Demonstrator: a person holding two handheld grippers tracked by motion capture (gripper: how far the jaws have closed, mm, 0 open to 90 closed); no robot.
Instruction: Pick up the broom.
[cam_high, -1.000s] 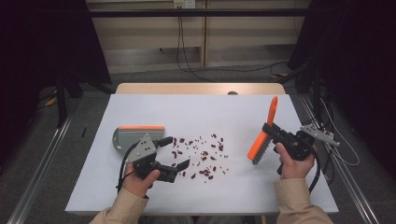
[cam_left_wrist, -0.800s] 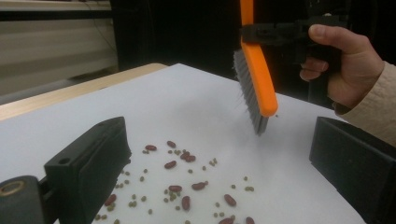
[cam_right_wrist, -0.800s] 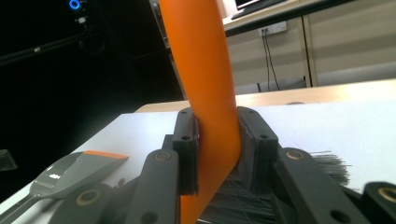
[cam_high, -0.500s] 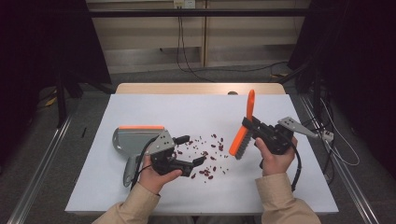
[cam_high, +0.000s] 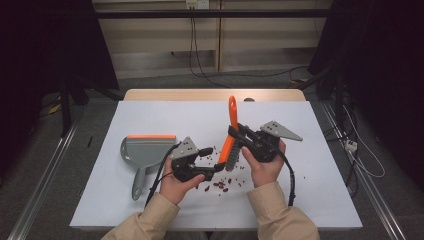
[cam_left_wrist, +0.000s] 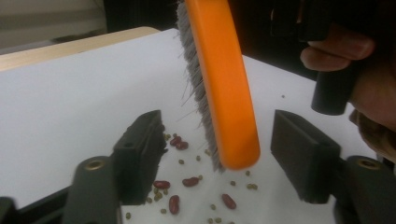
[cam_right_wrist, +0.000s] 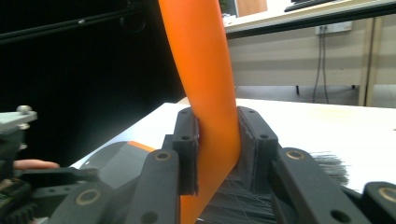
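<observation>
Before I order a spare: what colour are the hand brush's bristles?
Grey bristles under an orange back, clearest in the left gripper view.

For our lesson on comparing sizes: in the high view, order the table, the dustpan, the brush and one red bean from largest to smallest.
1. Table
2. Dustpan and brush: they look alike in length, so unranked
3. Red bean

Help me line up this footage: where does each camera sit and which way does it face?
High view: above the table, looking forward and down; both forearms, left gripper, right gripper.
Left gripper view: on the left gripper, facing the brush and beans; its jaws have been closing, pads apart from it.
Right gripper view: on the right gripper, clamping the brush.
Shared: the brush.
</observation>
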